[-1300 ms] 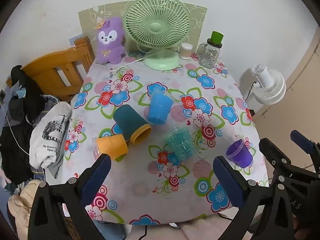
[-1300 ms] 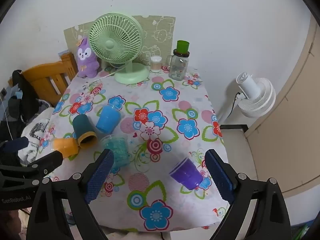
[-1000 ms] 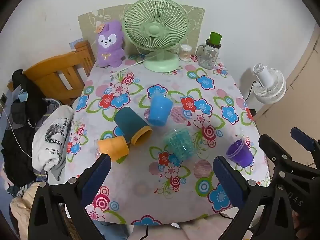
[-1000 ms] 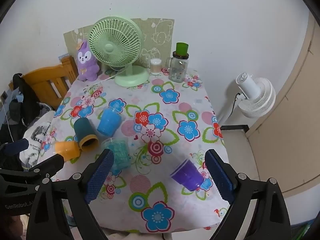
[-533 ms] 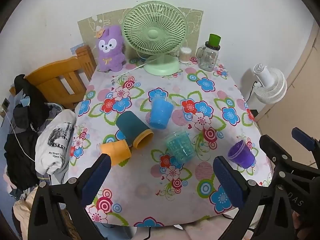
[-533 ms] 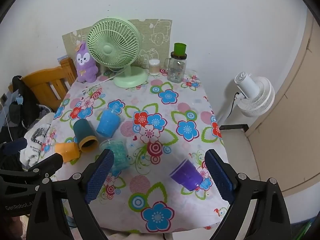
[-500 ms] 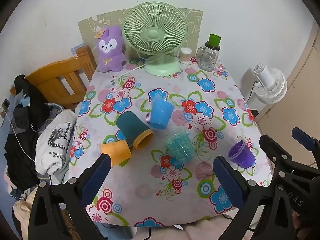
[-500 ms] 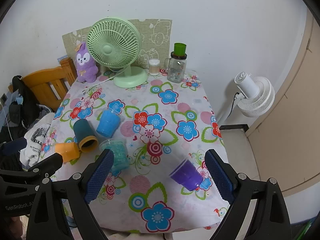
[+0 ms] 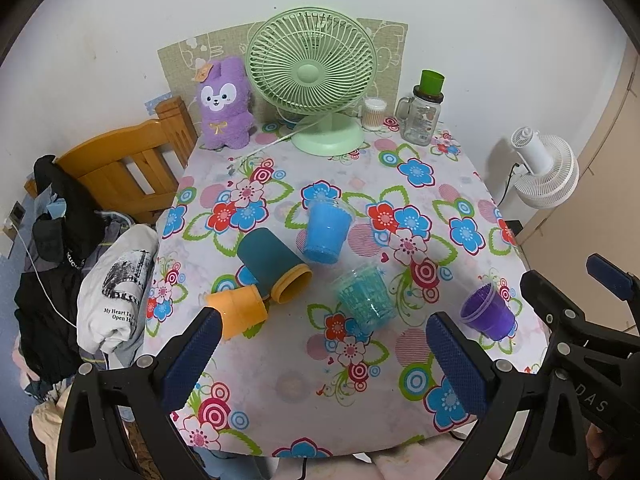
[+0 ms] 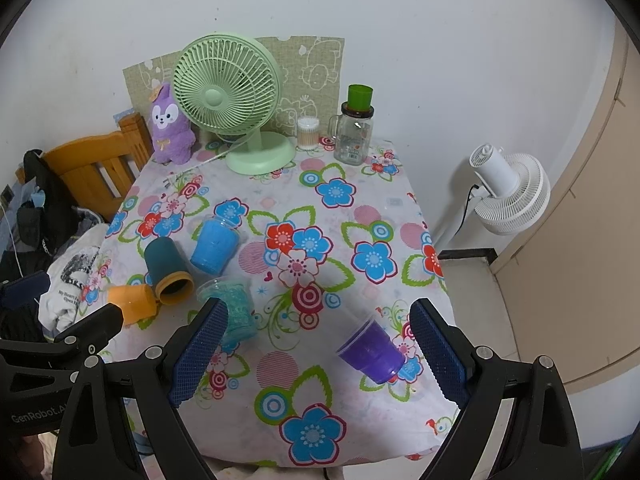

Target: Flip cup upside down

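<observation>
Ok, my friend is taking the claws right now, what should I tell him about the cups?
Left claw: open, holding nothing, above the near edge of the table.
Right claw: open, holding nothing, nearest the purple cup.
Cups: all five lie on their sides. The orange cup, dark teal cup, blue cup and clear teal cup sit mid-table; the purple one lies alone on the right.
Done: no cup stands upside down yet.
Left: pick one, probably the purple, and set it mouth down.
</observation>
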A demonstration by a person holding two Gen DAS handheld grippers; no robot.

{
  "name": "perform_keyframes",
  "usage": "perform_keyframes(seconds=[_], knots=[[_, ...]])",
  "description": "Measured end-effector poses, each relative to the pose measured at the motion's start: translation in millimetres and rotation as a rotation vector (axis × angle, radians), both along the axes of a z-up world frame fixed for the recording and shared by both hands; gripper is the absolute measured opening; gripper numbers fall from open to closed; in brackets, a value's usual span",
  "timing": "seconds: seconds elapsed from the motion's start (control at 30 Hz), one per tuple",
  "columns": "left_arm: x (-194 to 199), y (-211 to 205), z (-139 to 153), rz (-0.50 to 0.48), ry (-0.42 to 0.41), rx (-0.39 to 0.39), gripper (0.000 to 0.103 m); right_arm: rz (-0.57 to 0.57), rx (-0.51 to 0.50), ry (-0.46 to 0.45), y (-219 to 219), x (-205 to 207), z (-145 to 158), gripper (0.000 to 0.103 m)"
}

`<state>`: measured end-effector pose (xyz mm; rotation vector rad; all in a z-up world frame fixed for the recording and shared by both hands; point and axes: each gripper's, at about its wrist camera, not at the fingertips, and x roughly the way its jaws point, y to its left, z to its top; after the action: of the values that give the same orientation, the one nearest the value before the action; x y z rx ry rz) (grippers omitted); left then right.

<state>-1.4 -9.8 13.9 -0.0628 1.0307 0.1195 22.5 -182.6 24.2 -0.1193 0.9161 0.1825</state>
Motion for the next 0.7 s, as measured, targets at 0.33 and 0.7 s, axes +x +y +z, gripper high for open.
perform_keyframes(seconds=[0.33, 0.7], knots=[[3.1, 0.0, -0.9, -0.003, 0.007, 0.003, 0.103, -0.005, -0.004, 0.022, -4.3, 10.1, -7.1, 0.094], [19.0, -17.7, -7.4, -0.039, 0.040, 0.022, 0.103, -0.031, -0.005, 0.051, -18.0, 24.7, -9.7, 0.094]])
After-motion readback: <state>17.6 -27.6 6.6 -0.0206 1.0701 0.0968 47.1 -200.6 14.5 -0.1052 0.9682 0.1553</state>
